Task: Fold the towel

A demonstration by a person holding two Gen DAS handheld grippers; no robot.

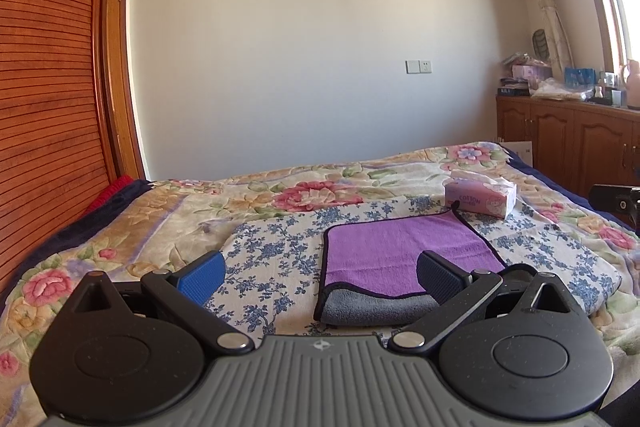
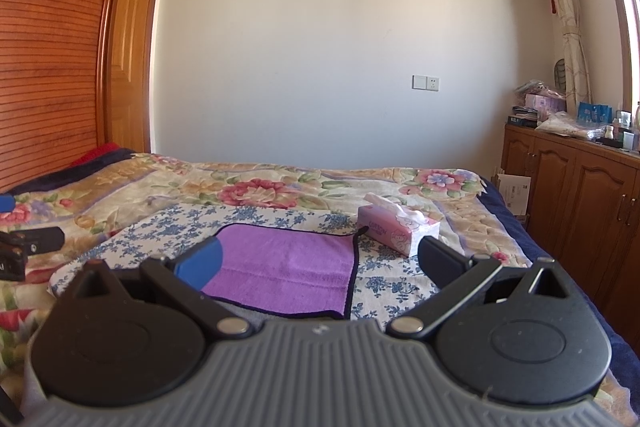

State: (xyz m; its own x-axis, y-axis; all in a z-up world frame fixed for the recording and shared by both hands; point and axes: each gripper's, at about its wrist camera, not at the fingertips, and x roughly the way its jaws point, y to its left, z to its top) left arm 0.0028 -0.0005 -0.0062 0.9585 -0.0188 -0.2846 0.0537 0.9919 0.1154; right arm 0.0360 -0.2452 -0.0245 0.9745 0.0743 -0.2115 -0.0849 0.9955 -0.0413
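A purple towel (image 1: 392,247) with a dark hem and grey underside lies folded on a blue-flowered cloth (image 1: 280,247) on the bed; its grey lower layer sticks out at the near edge. It also shows in the right wrist view (image 2: 288,267). My left gripper (image 1: 320,275) is open and empty, held above the bed just short of the towel's near left corner. My right gripper (image 2: 316,263) is open and empty, held over the towel's near edge. The left gripper's body (image 2: 32,247) shows at the left of the right wrist view.
A pink tissue box (image 1: 480,197) stands on the bed beyond the towel's far right corner, also in the right wrist view (image 2: 396,229). A wooden wardrobe (image 1: 48,87) is on the left. A wooden cabinet (image 2: 580,195) with clutter stands on the right.
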